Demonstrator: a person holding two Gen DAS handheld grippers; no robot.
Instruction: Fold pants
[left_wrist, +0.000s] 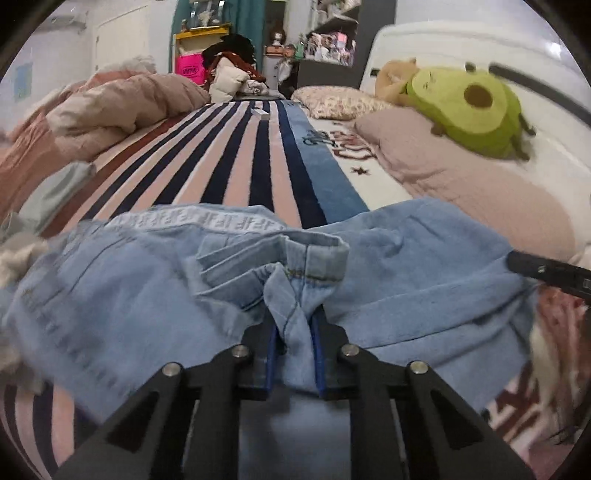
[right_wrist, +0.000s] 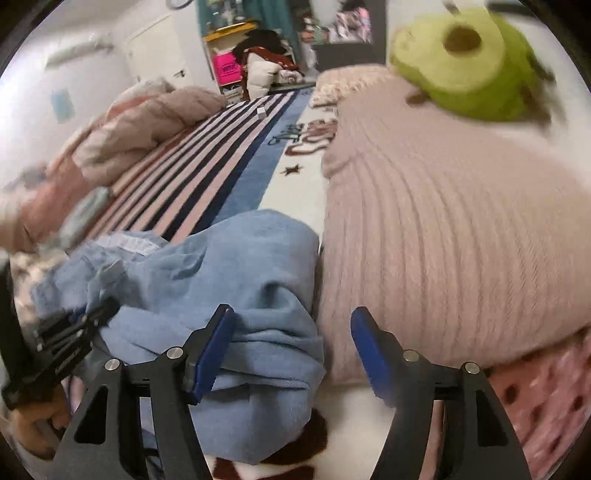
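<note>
Pants (left_wrist: 424, 266) of pale blue denim lie rumpled on the bed (left_wrist: 236, 162), spread across the near end of its striped blanket (left_wrist: 221, 173), and everything else is easiest placed from them. Nearest of all, the left claw (left_wrist: 293, 343) is clenched on a bunched fold of the denim, the cloth pinched tight between its blue pads and rising out of them toward a stitched hem just above. The right claw (right_wrist: 291, 350) stands released at the pants' right edge: one finger lies over the creased fabric, the other hangs beside the garment, and nothing is pinched between them. In the right wrist view the left claw (right_wrist: 85, 317) shows at the pants' left side, dug into the denim, with part of a person's hand (right_wrist: 33, 424) below it.

Touching the pants on the right is a large pinkish ribbed pillow (right_wrist: 443, 240). A white waistband with woven lettering (left_wrist: 221, 219) marks the pants' far edge. Beyond them the dark and pink stripes run away up the bed, with a blue band and white ground carrying lettering to the right. Left of the pants a pink quilt (left_wrist: 122, 103) is heaped. Farther right, behind the ribbed pillow, a green avocado plush toy (left_wrist: 469, 107) leans at the white headboard (left_wrist: 461, 48). Well past the pants, cluttered shelves (left_wrist: 328, 40) and a pile of clothes (left_wrist: 232, 70) fill the far side of the room.
</note>
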